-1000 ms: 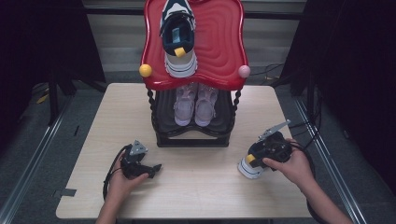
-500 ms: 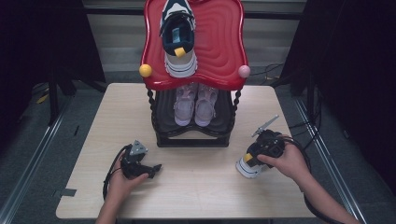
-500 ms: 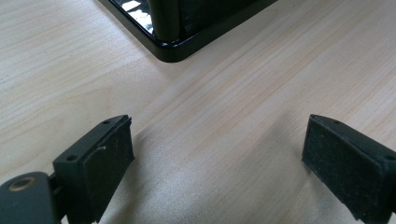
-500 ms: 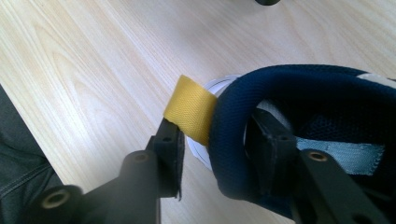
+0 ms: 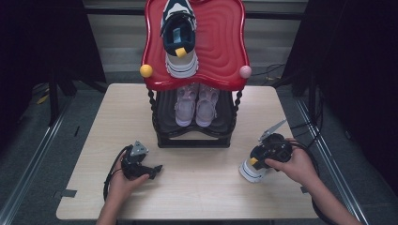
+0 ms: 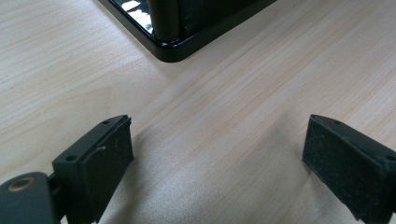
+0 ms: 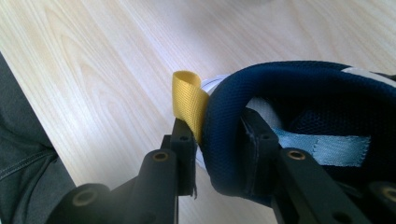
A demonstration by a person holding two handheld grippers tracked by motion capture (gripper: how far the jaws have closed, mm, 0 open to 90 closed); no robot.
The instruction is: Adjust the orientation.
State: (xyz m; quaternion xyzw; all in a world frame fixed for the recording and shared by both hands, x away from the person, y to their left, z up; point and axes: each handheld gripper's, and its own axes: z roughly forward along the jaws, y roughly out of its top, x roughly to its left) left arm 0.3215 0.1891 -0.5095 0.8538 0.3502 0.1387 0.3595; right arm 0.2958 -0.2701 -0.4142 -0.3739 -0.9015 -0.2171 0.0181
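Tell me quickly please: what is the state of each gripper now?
Left gripper: open, nothing between its jaws, low over the table.
Right gripper: jaws have just been closing, now shut on the heel collar of the navy sneaker, beside its yellow pull tab.

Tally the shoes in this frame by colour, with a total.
Navy and white sneakers: 2, one on the red top shelf and one in the right gripper on the table.
Pink sneakers: 2, a pair on the lower shelf.
Total: 4
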